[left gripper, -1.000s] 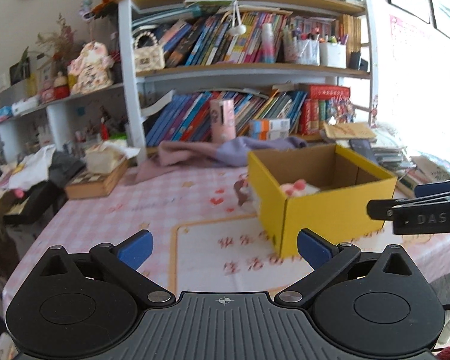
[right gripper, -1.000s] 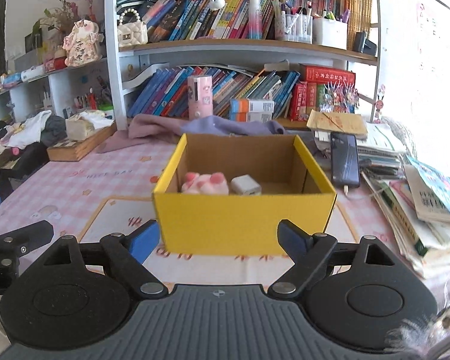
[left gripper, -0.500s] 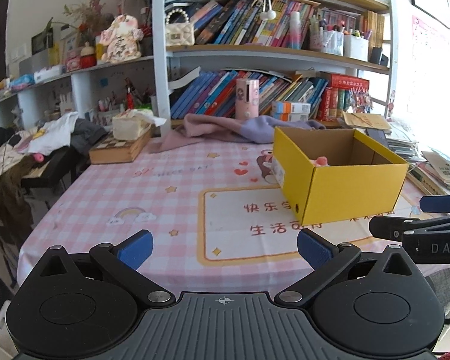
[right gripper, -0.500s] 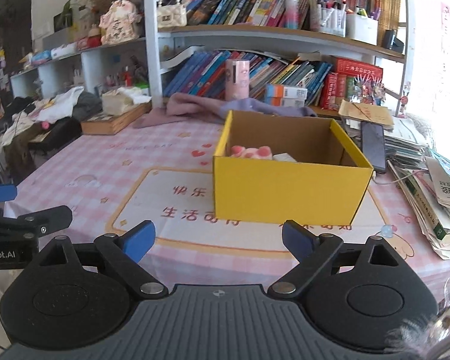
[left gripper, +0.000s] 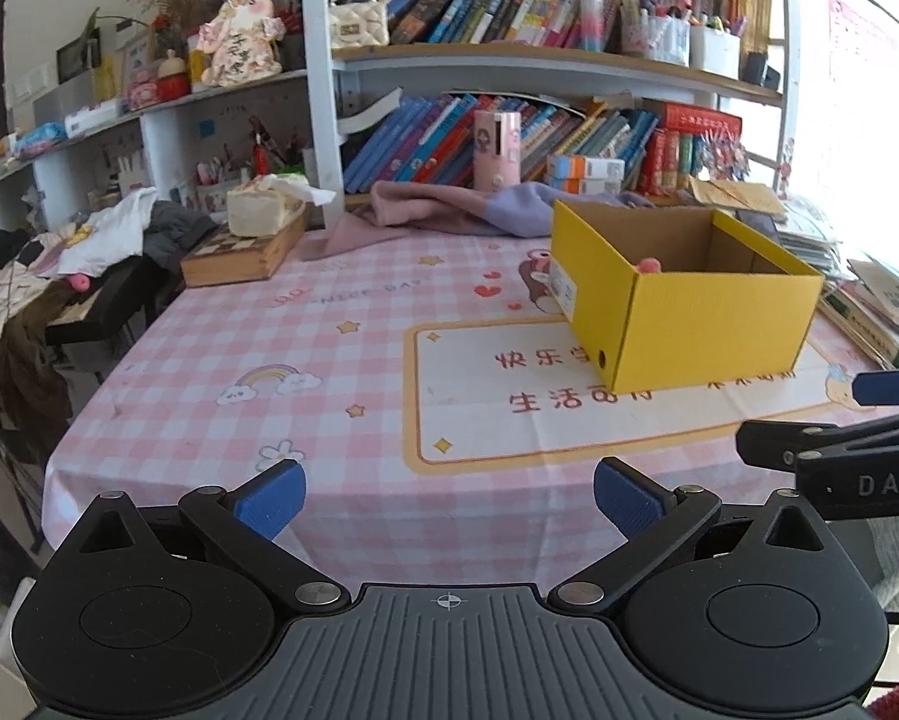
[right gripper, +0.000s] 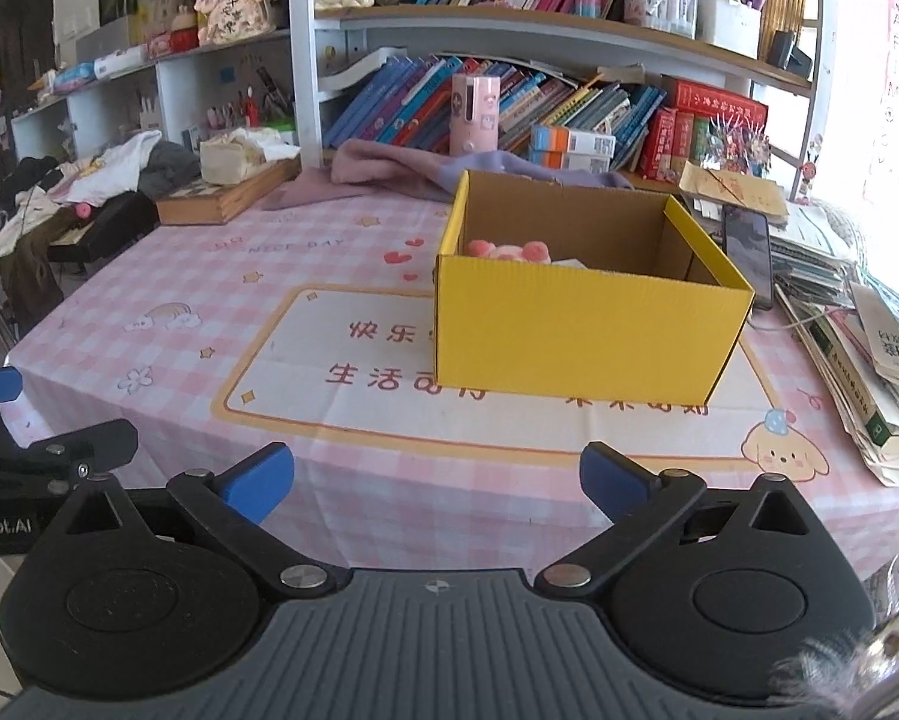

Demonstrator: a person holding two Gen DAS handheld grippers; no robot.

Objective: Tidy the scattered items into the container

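Both of my grippers have backed away from the yellow box [right gripper: 587, 324] on the tabletop [right gripper: 341, 276], left gripper [left gripper: 449, 495] spread empty, right gripper [right gripper: 436, 477] opening with nothing between its jaws.

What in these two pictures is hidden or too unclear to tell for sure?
- Contents of the yellow box: in the right wrist view its front wall hides all but a pink plush toy and a white scrap; the left wrist view shows only a pink tip.
- Right hand-held gripper: jaws opening, nothing between them; in the left wrist view the frame edge crops it.
- Book stack: cropped at the right edge, titles unreadable.
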